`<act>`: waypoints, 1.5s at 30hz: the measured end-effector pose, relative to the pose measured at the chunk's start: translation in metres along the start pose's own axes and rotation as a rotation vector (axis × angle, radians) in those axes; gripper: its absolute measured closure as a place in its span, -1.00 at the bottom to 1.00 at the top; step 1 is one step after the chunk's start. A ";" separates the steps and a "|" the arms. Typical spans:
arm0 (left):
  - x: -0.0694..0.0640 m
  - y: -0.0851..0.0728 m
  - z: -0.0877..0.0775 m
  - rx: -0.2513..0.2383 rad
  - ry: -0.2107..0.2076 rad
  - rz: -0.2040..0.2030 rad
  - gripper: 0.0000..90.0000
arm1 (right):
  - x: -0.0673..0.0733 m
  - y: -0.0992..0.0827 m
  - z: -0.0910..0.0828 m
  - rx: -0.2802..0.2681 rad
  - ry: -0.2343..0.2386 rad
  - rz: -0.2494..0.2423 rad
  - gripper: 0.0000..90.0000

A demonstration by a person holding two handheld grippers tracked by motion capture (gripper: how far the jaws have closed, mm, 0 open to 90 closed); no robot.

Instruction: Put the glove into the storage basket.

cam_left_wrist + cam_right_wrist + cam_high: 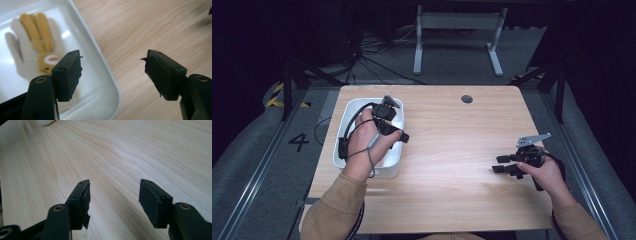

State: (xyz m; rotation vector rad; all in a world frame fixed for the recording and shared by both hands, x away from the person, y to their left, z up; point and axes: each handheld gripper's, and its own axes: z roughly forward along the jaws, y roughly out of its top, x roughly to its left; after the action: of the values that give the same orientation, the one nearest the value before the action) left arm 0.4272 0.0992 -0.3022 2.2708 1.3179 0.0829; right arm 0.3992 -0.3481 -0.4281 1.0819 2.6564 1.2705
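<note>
White plastic forms the one tray [343,131] at the bench's [452,150] left edge, and in the high view your left hand and left gripper [398,135] hang over it and cover its contents. Your left gripper view looks inside to one cream glove [30,50] with yellow fingers lying flat on the tray floor, with your jaws spread wide and empty above the tray's rim. Near the right edge your right gripper [500,164] sits low over bare wood, its jaws apart too, holding nothing.
</note>
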 end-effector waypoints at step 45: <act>-0.064 -0.054 0.104 -0.091 -0.346 0.549 -0.32 | -0.003 -0.007 0.005 0.015 -0.015 0.005 -0.07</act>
State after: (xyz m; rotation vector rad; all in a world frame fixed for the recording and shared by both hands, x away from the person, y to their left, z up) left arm 0.3815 0.0262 -0.4047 2.3706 0.4900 -0.0589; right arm 0.3989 -0.3496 -0.4366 1.0953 2.6588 1.2405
